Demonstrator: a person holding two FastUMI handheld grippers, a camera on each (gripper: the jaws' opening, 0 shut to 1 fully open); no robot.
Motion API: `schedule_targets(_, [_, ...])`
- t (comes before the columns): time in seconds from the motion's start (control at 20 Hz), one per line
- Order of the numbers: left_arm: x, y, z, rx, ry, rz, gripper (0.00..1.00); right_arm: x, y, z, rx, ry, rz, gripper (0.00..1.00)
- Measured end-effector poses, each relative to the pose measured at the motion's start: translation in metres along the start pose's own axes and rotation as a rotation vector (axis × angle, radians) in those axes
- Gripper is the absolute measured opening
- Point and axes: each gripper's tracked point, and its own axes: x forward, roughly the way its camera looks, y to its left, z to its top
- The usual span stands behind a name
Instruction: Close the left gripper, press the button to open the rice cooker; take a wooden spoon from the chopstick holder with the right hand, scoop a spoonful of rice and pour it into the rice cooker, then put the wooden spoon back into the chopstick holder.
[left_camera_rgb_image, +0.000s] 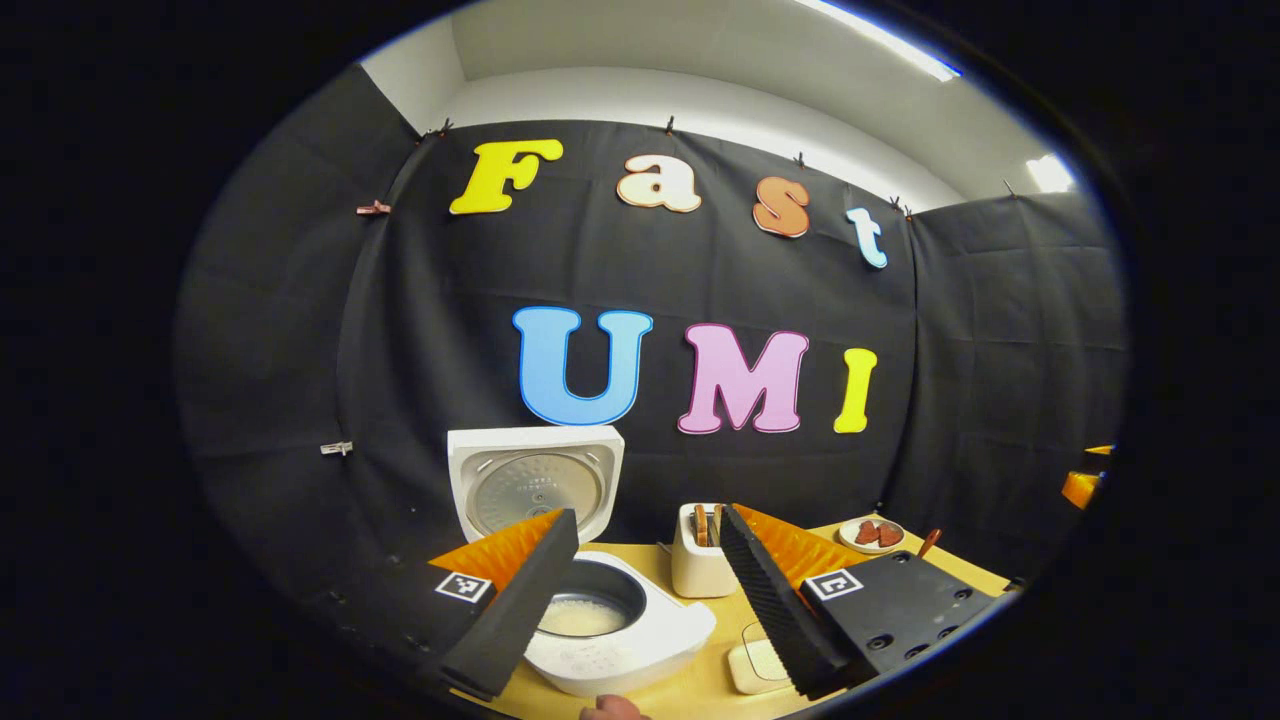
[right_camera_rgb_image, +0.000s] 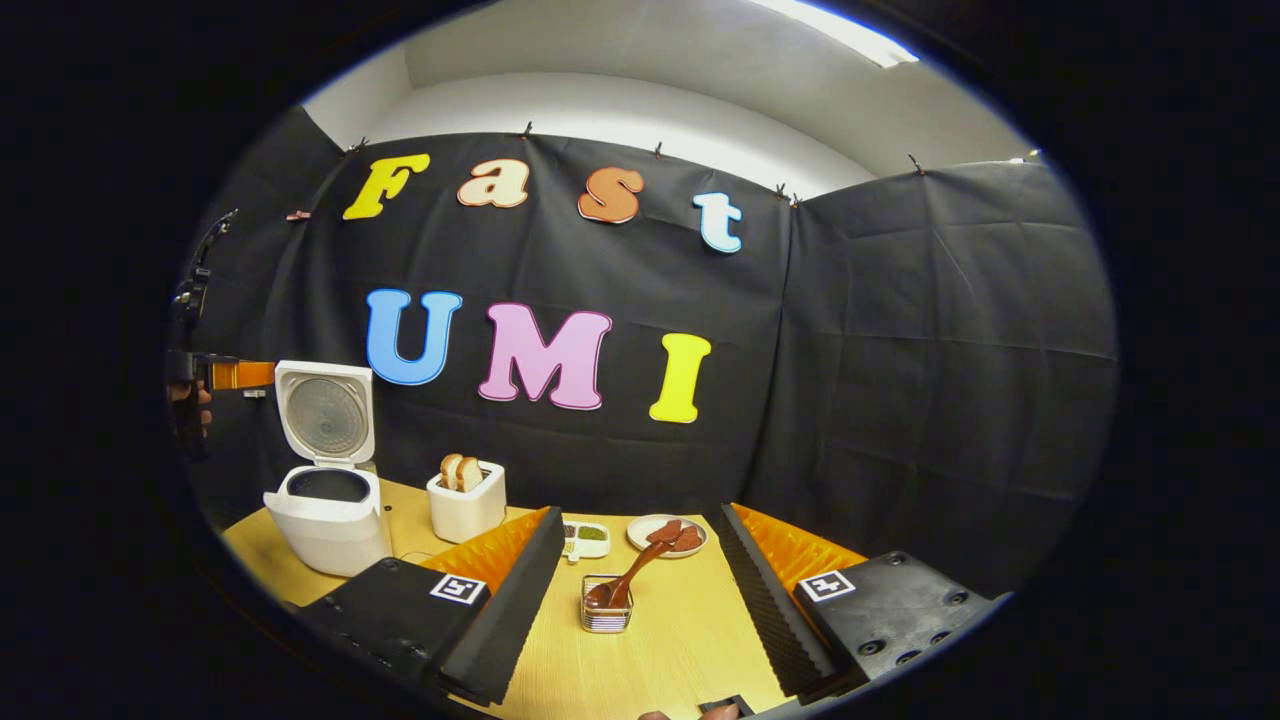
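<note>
Both tools hung released: the left tool (left_camera_rgb_image: 655, 600) over the open rice cooker (left_camera_rgb_image: 600, 625), the wooden spoon (right_camera_rgb_image: 628, 578) at twelve o'clock of the right tool (right_camera_rgb_image: 640, 610).

Cooker (right_camera_rgb_image: 330, 505) open; spoon (right_camera_rgb_image: 630, 578) in holder (right_camera_rgb_image: 605, 608).

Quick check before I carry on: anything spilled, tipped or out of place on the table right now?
Nothing stands out. The rice cooker stands upright with its lid up and rice in the pot. The wooden spoon leans in the chopstick holder, bowl end down. The toaster is upright with bread in it. No spilled rice visible on the table.
</note>
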Motion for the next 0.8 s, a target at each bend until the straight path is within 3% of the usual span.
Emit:
schedule_targets(0.55, [-0.059,-0.043,0.022,0.092,-0.063,0.113,0.98,0.069,-0.026,-0.036,0.031,0.033,0.121,0.98])
schedule_targets(0.8, [-0.06,-0.07,0.01,0.062,-0.026,0.134,0.98,0.115,-0.033,-0.067,0.036,0.075,0.164,0.98])
